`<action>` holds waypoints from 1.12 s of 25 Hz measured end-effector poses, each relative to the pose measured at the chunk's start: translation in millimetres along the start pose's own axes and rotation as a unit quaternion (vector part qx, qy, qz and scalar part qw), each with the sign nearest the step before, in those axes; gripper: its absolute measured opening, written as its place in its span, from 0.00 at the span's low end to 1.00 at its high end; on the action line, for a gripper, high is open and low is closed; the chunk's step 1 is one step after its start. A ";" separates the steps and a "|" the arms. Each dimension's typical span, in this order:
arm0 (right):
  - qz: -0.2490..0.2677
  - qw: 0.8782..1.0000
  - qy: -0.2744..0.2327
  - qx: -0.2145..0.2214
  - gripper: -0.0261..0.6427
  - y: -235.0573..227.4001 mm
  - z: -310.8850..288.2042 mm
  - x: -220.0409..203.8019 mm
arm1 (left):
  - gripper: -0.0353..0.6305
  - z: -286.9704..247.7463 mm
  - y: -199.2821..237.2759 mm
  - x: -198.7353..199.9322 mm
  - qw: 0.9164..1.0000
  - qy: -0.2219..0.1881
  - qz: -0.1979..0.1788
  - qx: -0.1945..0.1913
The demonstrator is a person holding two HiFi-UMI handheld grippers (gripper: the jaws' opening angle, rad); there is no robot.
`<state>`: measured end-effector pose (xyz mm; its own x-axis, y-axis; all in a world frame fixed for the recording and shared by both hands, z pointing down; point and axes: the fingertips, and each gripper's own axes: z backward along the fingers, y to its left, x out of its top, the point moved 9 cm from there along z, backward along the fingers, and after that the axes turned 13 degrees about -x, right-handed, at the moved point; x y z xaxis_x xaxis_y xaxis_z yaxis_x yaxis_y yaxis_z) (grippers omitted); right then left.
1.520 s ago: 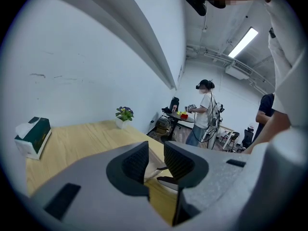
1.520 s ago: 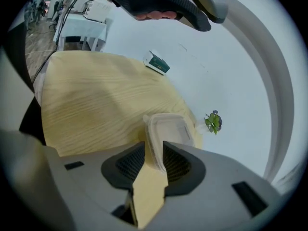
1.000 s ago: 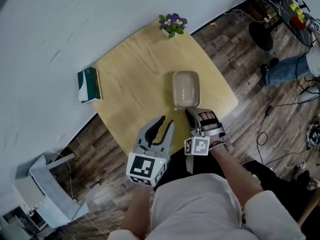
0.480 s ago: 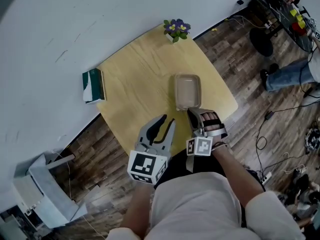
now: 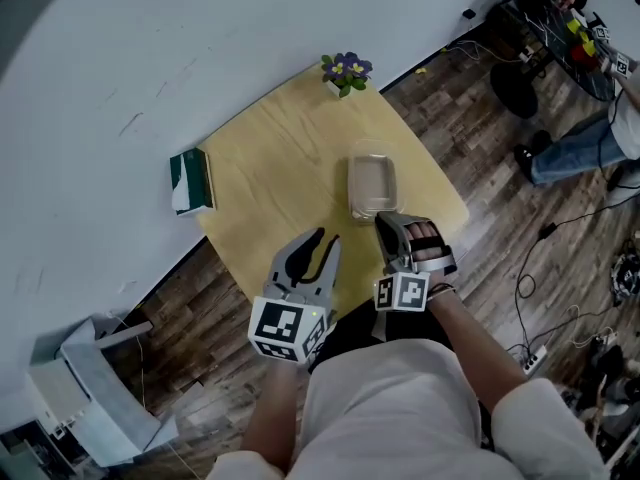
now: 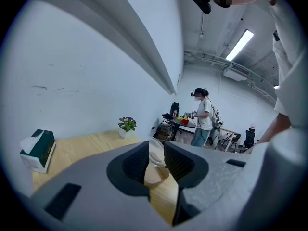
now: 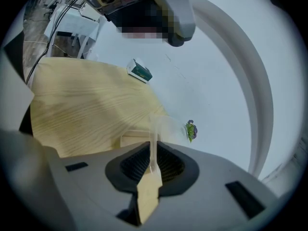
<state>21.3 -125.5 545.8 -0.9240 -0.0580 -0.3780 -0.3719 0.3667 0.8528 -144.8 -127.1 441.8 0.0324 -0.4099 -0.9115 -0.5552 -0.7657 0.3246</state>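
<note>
Pinching hard at the bottom centre of its own view, the right gripper (image 7: 153,155) has its jaws clenched on the near edge of a thin, clear plastic lid (image 7: 155,129). The lid stands almost on edge between the pads. That rim is probably the only part slim and stiff enough for two flat pads to bite on. Under the lid, just left of centre, lies the pale tan base of the container (image 7: 126,139), flat on the light wooden table (image 7: 82,109). In the head view the box sits right of the table's middle, near the right edge, directly above the right gripper in the frame. It is shallow, rectangular with rounded corners, and hazy where the lid catches the light. The left gripper (image 5: 322,240) hangs over the table's near edge, lower left of the container and apart from it. Its own view shows the pads a little parted with nothing between them. The box only shows through the gap, though the wide lens makes it hard to judge how near it is. Farther back, a green tissue box (image 5: 190,181) lies at the table's left edge beside the white wall (image 5: 150,48). A small potted plant (image 5: 345,68) with purple flowers stands at the far corner. Beyond it, at the right of the left gripper view, another person (image 6: 202,117) stands in the room.
</note>
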 end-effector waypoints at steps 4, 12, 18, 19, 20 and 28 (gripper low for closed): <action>-0.027 1.000 -0.006 -0.013 0.11 -19.2 7.0 0.5 | 0.20 2.0 -3.8 2.2 1.000 -0.005 -0.001 0.004; -0.078 0.996 -0.030 -0.032 0.11 -56.7 31.8 -1.8 | 0.20 0.9 -24.6 4.4 1.000 -0.009 -0.010 0.013; -0.117 0.991 -0.063 -0.024 0.10 -82.0 55.4 -8.8 | 0.20 -2.7 -50.2 5.7 0.999 -0.012 -0.019 0.030; -0.120 0.990 -0.068 -0.022 0.10 -85.7 59.2 -10.4 | 0.20 -3.3 -54.6 6.0 0.999 -0.013 -0.019 0.034; -0.123 0.990 -0.072 -0.018 0.10 -89.3 62.8 -12.0 | 0.20 -4.0 -59.1 6.3 0.999 -0.015 -0.019 0.037; -0.178 0.979 -0.096 0.009 0.10 -121.1 102.6 -32.9 | 0.19 -11.1 -100.7 8.3 0.998 -0.025 -0.021 0.061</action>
<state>105.9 -72.8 417.9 -0.7013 -0.0099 -0.7128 -0.6645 0.3711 0.6486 -79.3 -58.9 404.3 0.0168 -0.3515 -0.9360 -0.6512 -0.7143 0.2566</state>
